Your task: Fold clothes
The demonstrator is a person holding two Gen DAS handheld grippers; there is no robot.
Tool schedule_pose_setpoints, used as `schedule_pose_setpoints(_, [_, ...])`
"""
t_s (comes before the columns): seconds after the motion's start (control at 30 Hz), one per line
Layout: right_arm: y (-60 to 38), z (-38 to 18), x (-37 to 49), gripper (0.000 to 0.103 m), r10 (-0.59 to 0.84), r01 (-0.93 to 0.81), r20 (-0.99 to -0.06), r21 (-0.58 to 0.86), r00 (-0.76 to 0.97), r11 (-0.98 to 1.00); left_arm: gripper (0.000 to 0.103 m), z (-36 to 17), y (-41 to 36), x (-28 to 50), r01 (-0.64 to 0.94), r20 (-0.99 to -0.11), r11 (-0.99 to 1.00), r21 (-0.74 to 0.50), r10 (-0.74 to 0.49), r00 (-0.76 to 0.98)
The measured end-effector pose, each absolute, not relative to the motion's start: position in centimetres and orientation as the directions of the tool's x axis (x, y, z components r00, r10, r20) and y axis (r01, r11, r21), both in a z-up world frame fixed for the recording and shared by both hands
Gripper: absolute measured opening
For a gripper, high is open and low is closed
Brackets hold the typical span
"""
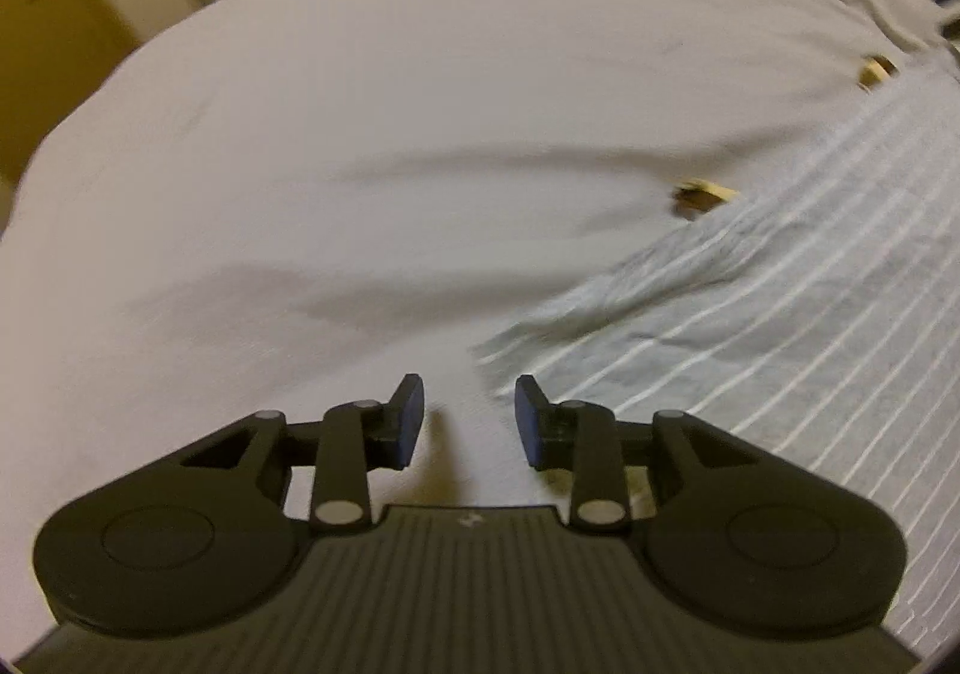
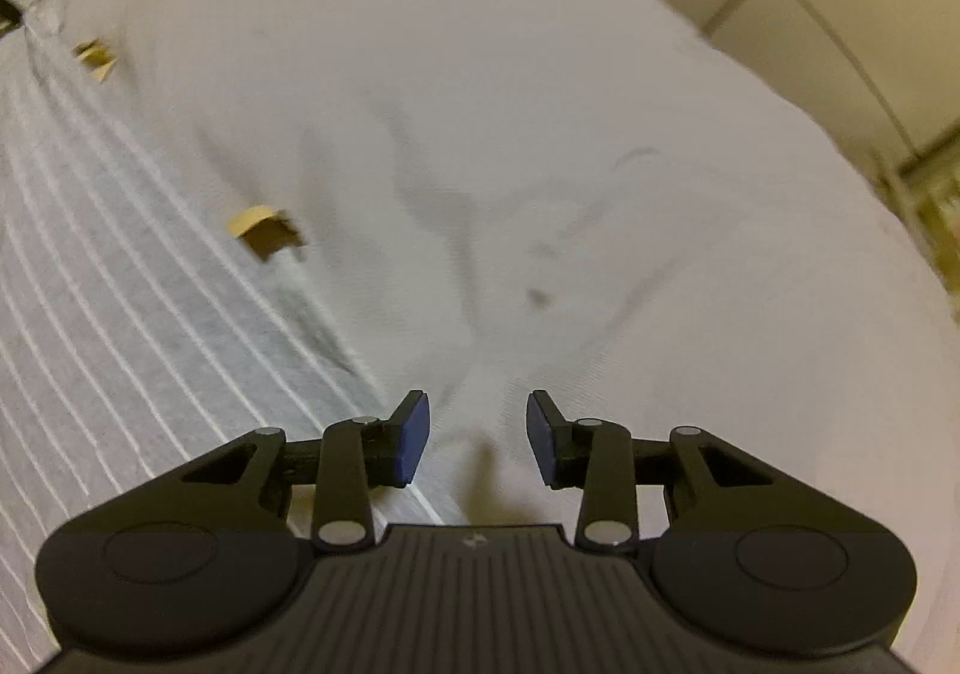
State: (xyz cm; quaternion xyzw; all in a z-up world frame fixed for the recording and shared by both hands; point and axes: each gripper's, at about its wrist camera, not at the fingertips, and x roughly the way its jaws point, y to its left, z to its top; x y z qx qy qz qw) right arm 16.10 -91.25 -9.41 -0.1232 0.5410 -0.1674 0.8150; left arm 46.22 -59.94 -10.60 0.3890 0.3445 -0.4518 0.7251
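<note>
garment: striped grey cloth (image 1: 780, 326) lies flat, right of left tongs (image 1: 469, 422), left of right tongs (image 2: 478, 437)
tongs: both apart, nothing btwn
surface: white sheet (image 1: 360, 134)
step: prob. between folds
next: regrip an edge

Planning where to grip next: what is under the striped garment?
The striped garment lies on a white sheet. Two tan pieces poke out from beneath its edge, too blurred to identify. The rest of what lies under it is covered.
</note>
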Motion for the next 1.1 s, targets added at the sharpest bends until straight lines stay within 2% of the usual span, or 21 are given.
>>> schedule_pose_setpoints(0.07, [-90.6,-8.5,14.9,0.037,-0.413,0.185,-0.824,-0.370,0.388,0.911,0.029,-9.7,-59.0,45.9,0.920,-0.843,0.312,0.238,-0.404,0.355])
schedule_pose_setpoints(0.17, [-88.5,-7.8,13.5,0.037,-0.351,0.206,-0.828,-0.287,0.437,0.935,0.031,-9.0,-58.2,44.0,0.929,-0.840,0.306,0.207,-0.431,0.329])
schedule_pose_setpoints(0.47, [-83.1,-11.0,15.3,0.037,-0.117,0.048,-0.880,-0.106,0.460,0.993,0.031,-11.0,-60.1,42.0,0.961,-0.865,0.243,0.132,-0.445,0.231])
schedule_pose_setpoints(0.67, [-87.8,-12.5,14.5,0.037,-0.247,0.123,-0.889,-0.216,0.386,0.969,0.033,-12.0,-59.5,44.7,0.925,-0.870,0.322,0.200,-0.376,0.319])
schedule_pose_setpoints(0.83, [-90.8,-11.1,11.5,0.037,-0.412,0.245,-0.845,-0.343,0.340,0.907,0.032,-10.5,-58.0,44.8,0.902,-0.857,0.376,0.214,-0.371,0.358])
schedule_pose_setpoints(0.97, [-88.6,-9.5,9.8,0.037,-0.422,0.269,-0.830,-0.341,0.363,0.901,0.033,-8.6,-56.0,43.2,0.902,-0.854,0.380,0.205,-0.381,0.355])
schedule_pose_setpoints(1.1, [-84.0,-7.5,7.7,0.039,-0.348,0.234,-0.837,-0.270,0.423,0.934,0.038,-7.3,-54.2,41.2,0.908,-0.862,0.365,0.205,-0.372,0.344])
